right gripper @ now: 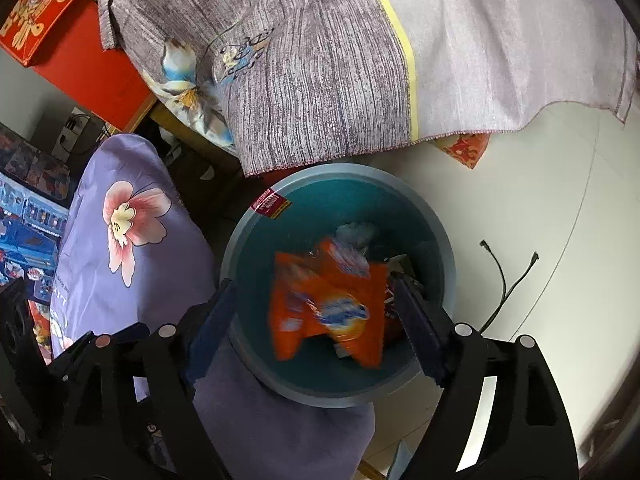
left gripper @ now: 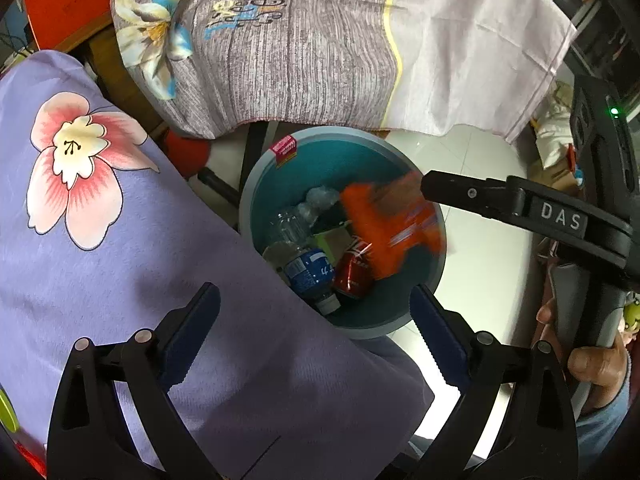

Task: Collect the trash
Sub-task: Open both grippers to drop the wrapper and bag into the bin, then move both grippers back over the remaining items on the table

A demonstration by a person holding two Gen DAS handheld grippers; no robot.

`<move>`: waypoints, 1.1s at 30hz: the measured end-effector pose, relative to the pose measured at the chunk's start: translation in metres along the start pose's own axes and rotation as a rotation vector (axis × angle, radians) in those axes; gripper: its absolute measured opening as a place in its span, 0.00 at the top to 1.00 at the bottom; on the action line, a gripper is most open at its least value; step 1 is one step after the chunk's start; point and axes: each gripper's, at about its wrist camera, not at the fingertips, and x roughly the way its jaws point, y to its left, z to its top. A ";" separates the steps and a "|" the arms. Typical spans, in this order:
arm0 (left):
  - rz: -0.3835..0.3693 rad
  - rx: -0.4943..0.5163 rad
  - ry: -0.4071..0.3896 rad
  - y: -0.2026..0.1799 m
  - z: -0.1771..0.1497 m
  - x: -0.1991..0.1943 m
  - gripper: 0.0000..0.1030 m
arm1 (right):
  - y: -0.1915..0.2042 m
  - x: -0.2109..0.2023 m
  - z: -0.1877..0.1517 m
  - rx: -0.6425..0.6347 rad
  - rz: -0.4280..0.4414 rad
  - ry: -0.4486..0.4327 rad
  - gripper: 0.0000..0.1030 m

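right wrist view, orange wrapper (right gripper: 326,304) between spread right tongs (right gripper: 320,330), over bin (right gripper: 436,236)

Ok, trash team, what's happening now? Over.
Both hand-held grippers open: left, right. Blurred orange plastic wrapper loose over round teal bin. Nothing blocking.

Blurred orange wrapper (right gripper: 328,304), inside teal bin (right gripper: 340,394)

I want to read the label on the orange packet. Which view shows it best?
The right wrist view: the orange packet faces the camera, logo visible though blurred, above the bin. The left wrist view shows it smeared, partly behind the right hand-held gripper.
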 end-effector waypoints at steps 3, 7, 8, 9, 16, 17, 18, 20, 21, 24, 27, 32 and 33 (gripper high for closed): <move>-0.003 -0.005 0.003 0.001 -0.002 0.000 0.07 | -0.001 0.003 -0.001 0.012 -0.004 0.018 0.25; -0.004 -0.010 0.002 0.003 -0.005 -0.002 0.07 | -0.002 0.004 -0.005 0.020 -0.013 0.038 0.22; -0.005 -0.013 0.001 0.003 -0.006 -0.003 0.07 | -0.002 0.004 -0.006 0.026 -0.015 0.044 0.21; -0.007 -0.016 0.000 0.004 -0.007 -0.004 0.07 | -0.002 0.004 -0.008 0.031 -0.017 0.049 0.21; -0.009 -0.028 -0.002 0.010 -0.014 -0.008 0.06 | 0.001 0.006 -0.014 0.042 -0.025 0.072 0.21; -0.010 -0.030 -0.003 0.011 -0.015 -0.009 0.06 | 0.002 0.006 -0.015 0.040 -0.027 0.075 0.21; -0.011 -0.033 -0.006 0.012 -0.016 -0.011 0.06 | 0.003 0.006 -0.015 0.038 -0.029 0.077 0.21; -0.011 -0.039 -0.012 0.014 -0.018 -0.014 0.06 | 0.007 0.005 -0.016 0.032 -0.030 0.083 0.21; -0.011 -0.042 -0.013 0.015 -0.019 -0.015 0.06 | 0.008 0.004 -0.017 0.028 -0.030 0.083 0.21; -0.012 -0.054 -0.015 0.018 -0.022 -0.020 0.06 | 0.015 0.000 -0.019 0.007 -0.037 0.079 0.20; -0.004 -0.059 -0.032 0.022 -0.028 -0.030 0.06 | 0.024 -0.004 -0.023 -0.015 -0.040 0.076 0.17; 0.011 -0.087 -0.057 0.038 -0.041 -0.048 0.06 | 0.047 -0.005 -0.030 -0.054 -0.030 0.086 0.17; 0.015 -0.098 -0.063 0.043 -0.045 -0.052 0.06 | 0.053 -0.005 -0.032 -0.062 -0.027 0.088 0.17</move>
